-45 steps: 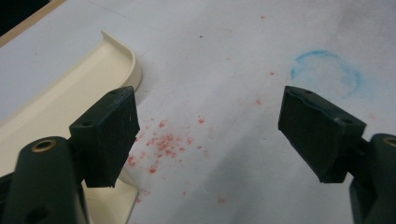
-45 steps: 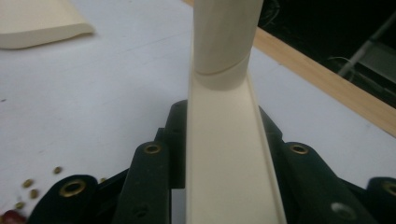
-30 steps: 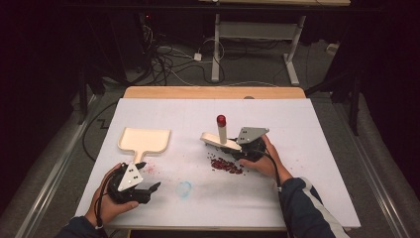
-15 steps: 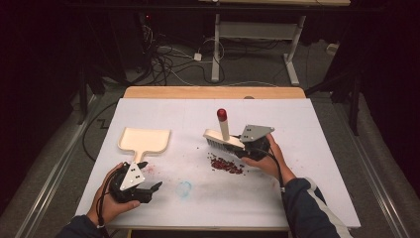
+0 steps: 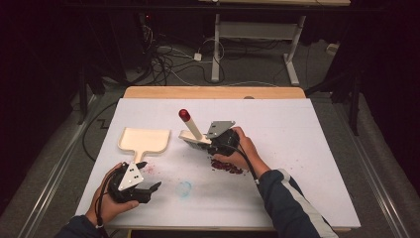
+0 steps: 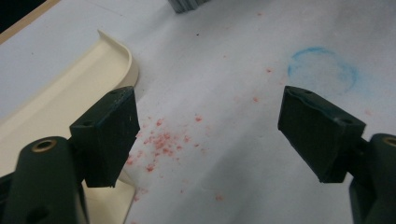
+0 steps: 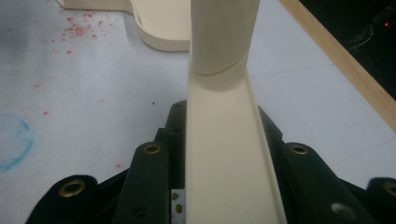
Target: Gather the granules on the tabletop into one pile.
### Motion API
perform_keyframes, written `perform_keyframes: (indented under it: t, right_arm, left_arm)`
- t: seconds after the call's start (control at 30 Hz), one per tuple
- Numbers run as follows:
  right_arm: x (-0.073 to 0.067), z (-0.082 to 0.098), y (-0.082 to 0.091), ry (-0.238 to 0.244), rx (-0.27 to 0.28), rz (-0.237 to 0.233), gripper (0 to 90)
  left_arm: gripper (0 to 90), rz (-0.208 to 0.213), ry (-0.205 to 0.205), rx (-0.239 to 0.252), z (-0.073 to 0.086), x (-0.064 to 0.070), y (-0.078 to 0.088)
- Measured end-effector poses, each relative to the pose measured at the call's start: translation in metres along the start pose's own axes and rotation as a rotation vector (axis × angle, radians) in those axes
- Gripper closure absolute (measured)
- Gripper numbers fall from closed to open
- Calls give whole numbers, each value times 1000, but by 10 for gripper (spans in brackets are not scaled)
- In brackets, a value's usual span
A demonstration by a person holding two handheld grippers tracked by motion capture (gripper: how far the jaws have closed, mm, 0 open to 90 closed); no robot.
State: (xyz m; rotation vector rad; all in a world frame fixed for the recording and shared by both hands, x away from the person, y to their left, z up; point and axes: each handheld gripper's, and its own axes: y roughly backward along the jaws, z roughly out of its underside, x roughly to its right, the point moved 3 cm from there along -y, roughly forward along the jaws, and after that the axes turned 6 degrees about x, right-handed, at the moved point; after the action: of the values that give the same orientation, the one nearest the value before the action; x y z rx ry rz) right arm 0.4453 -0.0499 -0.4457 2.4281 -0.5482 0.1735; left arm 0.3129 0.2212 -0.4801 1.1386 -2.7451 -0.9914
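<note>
Two grippers are at work: the right gripper [image 5: 214, 144] is clenched on the cream brush [image 5: 194, 135], held just beside the pile of red crumbs [image 5: 227, 165]. The left gripper [image 5: 148, 186] rests with its jaws spread and empty near the dustpan [image 5: 144, 140]. Sweeping appears in hand; next, the dustpan likely needs gripping and steadying. The bristles are hard to make out, and the hand covers part of the pile.

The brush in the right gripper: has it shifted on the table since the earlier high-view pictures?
Yes. The brush, clamped in the right gripper, has slid left in the high view, nearer the dustpan and off the red crumbs.
</note>
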Motion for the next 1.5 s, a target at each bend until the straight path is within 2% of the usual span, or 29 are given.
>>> perform_keyframes:
  t: [0.17, 0.23, 0.4, 0.53, 0.73, 0.83, 0.97, 1.07, 1.17, 1.3, 1.33, 1.37, 1.43, 1.5]
  right_arm:
    - [1, 7, 13, -22, -13, -24, 678]
    - [-1, 13, 24, -27, -31, -41, 678]
    - [-1, 27, 48, -43, -51, -48, 678]
    - [0, 33, 68, -73, -31, -24, 677]
    - [3, 39, 101, -123, 47, 26, 677]
    - [3, 44, 116, -141, 55, 77, 677]
    - [0, 57, 131, -214, 73, 164, 676]
    - [-5, 68, 136, -220, 59, 246, 676]
    - [-10, 80, 137, -277, 47, 289, 676]
    - [-17, 89, 133, -339, -15, 298, 674]
    - [-18, 90, 132, -353, -47, 301, 674]
    - [-20, 91, 130, -373, -86, 293, 674]
    - [-22, 90, 132, -414, -112, 276, 675]
    - [-25, 87, 134, -421, -154, 262, 675]
  left_arm:
    - [198, 1, -1, -4, 1, 1, 1]
    - [198, 2, 2, -7, 1, 2, 0]
    - [198, 5, -15, -17, 0, 4, -1]
    - [198, 3, -13, -17, 0, 4, -2]
    - [198, 5, -21, -20, -1, 3, -2]
    - [198, 5, -21, -15, -1, 3, -1]
    - [198, 5, -26, -12, -2, 4, -1]
    - [198, 5, -26, -6, -3, 4, 0]
    - [198, 6, -28, -7, -3, 5, -1]
    - [198, 13, -36, -7, -5, 6, -1]
    - [198, 15, -36, -7, -5, 6, -2]
    - [198, 15, -37, -9, -5, 6, -2]
    - [198, 15, -38, -10, -5, 7, -2]
    - [198, 17, -38, -11, -5, 7, -2]
